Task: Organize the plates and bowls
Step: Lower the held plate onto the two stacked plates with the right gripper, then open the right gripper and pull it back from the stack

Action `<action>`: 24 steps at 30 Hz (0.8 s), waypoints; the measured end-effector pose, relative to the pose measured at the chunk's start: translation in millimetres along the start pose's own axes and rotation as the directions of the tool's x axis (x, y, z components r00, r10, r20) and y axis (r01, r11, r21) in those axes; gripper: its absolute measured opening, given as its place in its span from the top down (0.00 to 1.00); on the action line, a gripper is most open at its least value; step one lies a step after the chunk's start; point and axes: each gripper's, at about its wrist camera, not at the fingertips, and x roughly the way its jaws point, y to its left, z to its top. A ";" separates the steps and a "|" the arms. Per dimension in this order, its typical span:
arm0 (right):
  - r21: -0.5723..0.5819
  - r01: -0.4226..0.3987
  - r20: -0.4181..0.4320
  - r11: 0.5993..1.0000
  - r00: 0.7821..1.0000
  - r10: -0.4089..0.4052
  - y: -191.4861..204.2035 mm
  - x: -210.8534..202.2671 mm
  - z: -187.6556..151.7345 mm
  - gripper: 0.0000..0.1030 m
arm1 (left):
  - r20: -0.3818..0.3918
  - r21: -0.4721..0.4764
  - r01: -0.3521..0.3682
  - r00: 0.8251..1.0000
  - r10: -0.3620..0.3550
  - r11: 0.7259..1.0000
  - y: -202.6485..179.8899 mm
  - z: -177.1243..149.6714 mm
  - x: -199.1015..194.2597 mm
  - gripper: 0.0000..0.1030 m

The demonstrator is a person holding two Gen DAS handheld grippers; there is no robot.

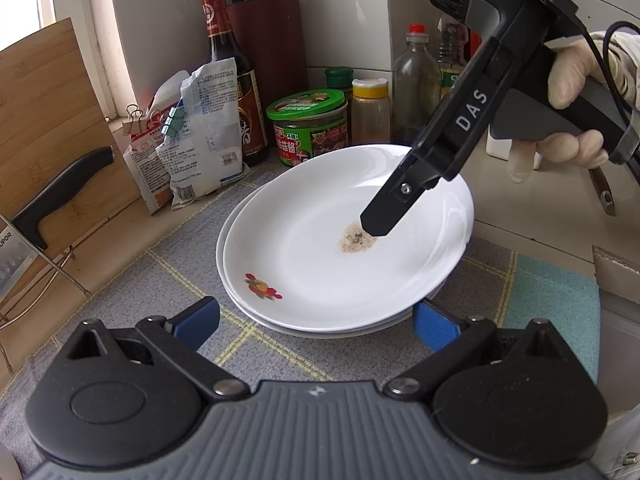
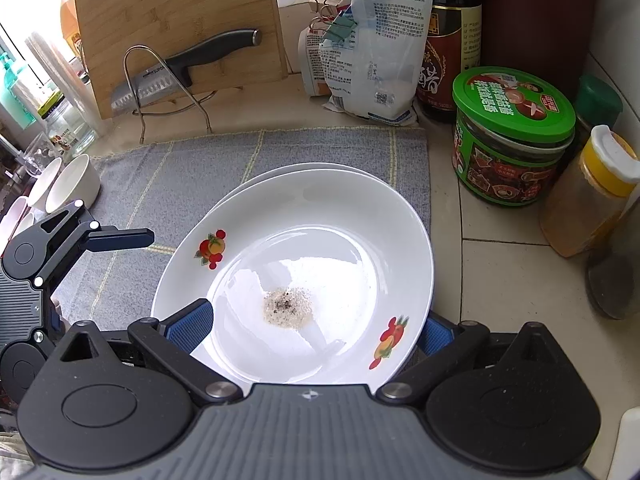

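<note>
A white plate (image 1: 320, 248) with fruit prints and a brown stain at its centre lies tilted on top of a second white plate (image 1: 236, 280) on the grey mat. It also shows in the right wrist view (image 2: 320, 240), with the lower plate's rim (image 2: 280, 172) behind it. My right gripper (image 2: 316, 328) is open, its fingers either side of the top plate's near rim, one finger over the plate in the left wrist view (image 1: 380, 216). My left gripper (image 1: 316, 320) is open in front of the stack and holds nothing. Two small white bowls (image 2: 68, 184) stand at the mat's left edge.
A bamboo cutting board (image 2: 180, 20) with a knife (image 2: 180, 68) in a wire rack stands at the back. Clipped bags (image 2: 372, 48), a vinegar bottle (image 1: 232, 80), a green-lidded jar (image 2: 512, 136) and spice jars (image 2: 592, 192) crowd the corner. The grey checked mat (image 2: 160, 176) covers the counter.
</note>
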 end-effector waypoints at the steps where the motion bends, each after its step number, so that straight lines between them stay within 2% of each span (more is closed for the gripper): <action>1: -0.003 0.004 -0.002 1.000 1.000 -0.004 0.5 -0.1 -0.2 0.00 | 0.001 -0.001 -0.001 1.000 0.001 1.000 -0.3 -0.2 -0.7 0.01; 15: -0.016 0.072 -0.025 0.997 0.997 -0.073 6.4 -7.1 -16.1 0.00 | 0.034 -0.047 -0.023 0.999 0.024 0.999 -2.1 -6.7 -18.6 0.01; 19: -0.049 0.100 0.021 0.994 0.995 -0.099 16.6 -15.9 -21.3 0.00 | 0.056 -0.089 -0.043 0.997 0.048 0.995 -0.3 -9.4 -30.3 0.01; 24: -0.132 0.122 0.127 0.984 0.986 -0.105 43.2 -27.1 -24.4 0.00 | 0.085 -0.172 -0.104 0.989 0.120 0.980 4.1 -16.0 -50.1 0.01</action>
